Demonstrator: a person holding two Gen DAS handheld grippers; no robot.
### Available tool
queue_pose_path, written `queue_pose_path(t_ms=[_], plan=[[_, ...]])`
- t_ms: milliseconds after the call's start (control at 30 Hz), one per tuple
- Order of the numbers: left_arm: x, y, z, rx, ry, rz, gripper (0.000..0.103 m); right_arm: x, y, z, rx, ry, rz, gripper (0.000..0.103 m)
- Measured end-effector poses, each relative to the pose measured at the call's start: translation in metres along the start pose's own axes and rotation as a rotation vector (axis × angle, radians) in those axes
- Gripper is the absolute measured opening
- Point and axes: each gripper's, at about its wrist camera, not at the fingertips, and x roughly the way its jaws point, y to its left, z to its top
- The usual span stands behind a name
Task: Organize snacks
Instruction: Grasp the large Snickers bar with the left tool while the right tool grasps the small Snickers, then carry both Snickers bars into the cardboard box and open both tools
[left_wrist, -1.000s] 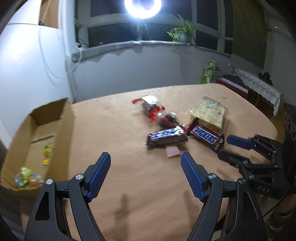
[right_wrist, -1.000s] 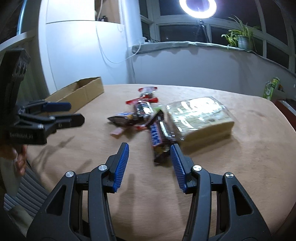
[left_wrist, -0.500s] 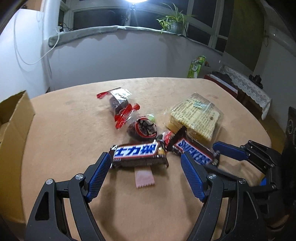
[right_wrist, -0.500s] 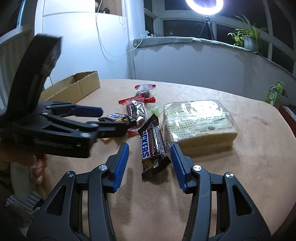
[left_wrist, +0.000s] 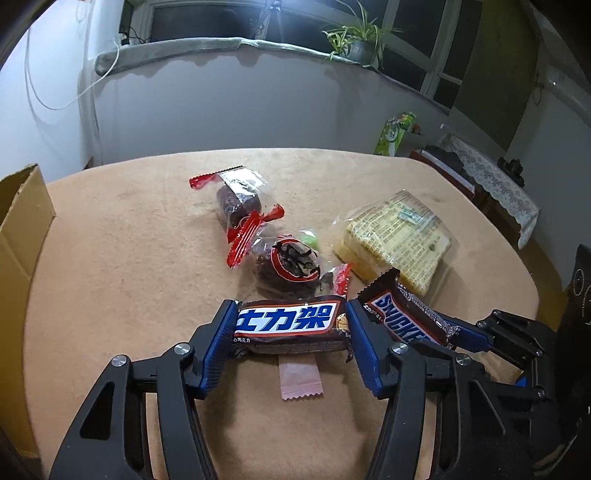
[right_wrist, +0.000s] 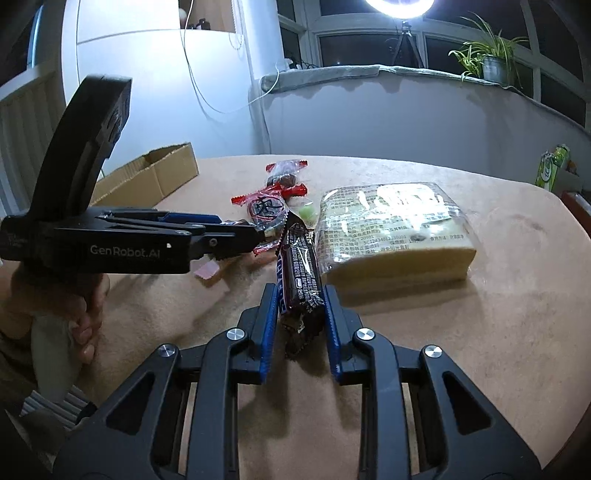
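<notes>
both grippers have come down onto the snack pile. left gripper (left_wrist: 291, 325) is closing, ribbed blue pads at the ends of the glossy chinese-label bar (left_wrist: 290, 325); right gripper (right_wrist: 300, 310) is closing on the crinkly snickers bar (right_wrist: 299, 273). both bars lie on the matte tan tablecloth (left_wrist: 129, 277). cardboard box (left_wrist: 22, 236) is cut off at the left edge; a pink wrapper (left_wrist: 299, 378) sits half hidden under the left bar.
</notes>
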Motion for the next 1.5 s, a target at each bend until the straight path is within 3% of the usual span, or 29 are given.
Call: queue_pose_path(t_ms=[300,700,1033,1500], plan=[[-0.025,0.014,-0.016,-0.056,-0.047,-0.032,0.057,-0.025,-0.011,-0.01,0.065,-0.053,0.013,0.023],[-0.062,0.028,-0.029,-0.085,-0.127,0.006,0.057,-0.049,-0.001,0.002,0.044,-0.125,-0.023,0.019],[-0.078,0.033,-0.029,-0.073,-0.164,0.008,0.057,-0.034,0.008,0.0,0.007,-0.043,-0.029,0.019],[-0.083,0.032,-0.035,-0.07,-0.172,0.001,0.057,-0.026,-0.002,-0.004,0.073,-0.04,-0.032,0.018]])
